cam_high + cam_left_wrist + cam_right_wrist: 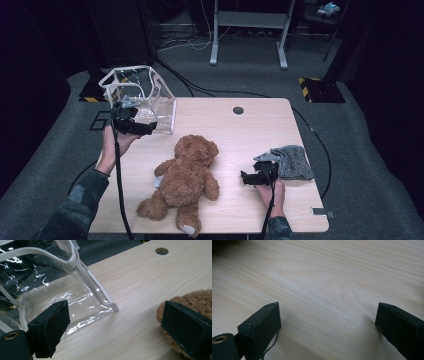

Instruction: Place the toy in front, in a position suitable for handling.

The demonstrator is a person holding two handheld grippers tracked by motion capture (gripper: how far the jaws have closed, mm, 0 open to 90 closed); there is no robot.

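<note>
The work in hand looks like packing the teddy bear (pixel 186 180) into the clear plastic bag (pixel 142 97), and judging by how things lie, it has hardly begun. The bear lies flat on the desk (pixel 250 130), outside the bag, between the two grippers and touched by neither.

The left gripper (pixel 131 121) sits at the near edge of the clear plastic bag, its jaws wide apart with nothing clamped between them. In the left gripper view the bag's white-trimmed corner (pixel 110 305) stands just ahead of its left jaw, and the bear's fuzzy head (pixel 197 300) shows behind its right jaw. The bag stands upright with its mouth open at the top and nothing visible inside.

The right gripper (pixel 256 176) rests low on the desk, off to the bear's far side from the left gripper, jaws likewise spread and empty; ahead of it lies bare wood (pixel 324 285). A grey cloth (pixel 295 161) lies just beside it, untouched.

What is left, then, seems to be nearly everything: steadying the bag's mouth, grasping the bear, lifting it across and lowering it in.
</note>
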